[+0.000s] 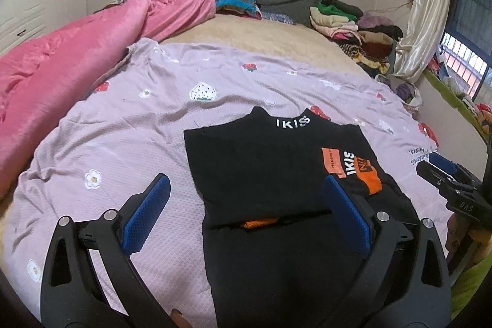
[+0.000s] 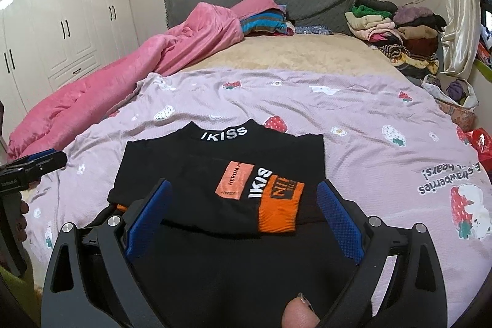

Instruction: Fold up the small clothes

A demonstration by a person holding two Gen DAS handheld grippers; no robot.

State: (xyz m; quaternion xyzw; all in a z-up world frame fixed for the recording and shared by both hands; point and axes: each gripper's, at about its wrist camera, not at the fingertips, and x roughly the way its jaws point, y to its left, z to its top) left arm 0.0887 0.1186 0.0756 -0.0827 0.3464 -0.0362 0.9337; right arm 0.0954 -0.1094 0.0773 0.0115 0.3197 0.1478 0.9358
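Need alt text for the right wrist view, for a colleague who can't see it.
A partly folded black shirt with white IKISS lettering and orange patches lies on a lilac strawberry-print sheet, between the open blue-padded fingers of the right gripper. The left gripper shows at the left edge; a pink blanket lies behind.

Each black plastic two-finger gripper, left and right, has ribbed blue rubber pads, silver round screws and triangular cut-outs; a bare fingertip shows

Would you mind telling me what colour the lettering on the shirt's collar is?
White, on the black shirt; it reads clearest in the right wrist view.
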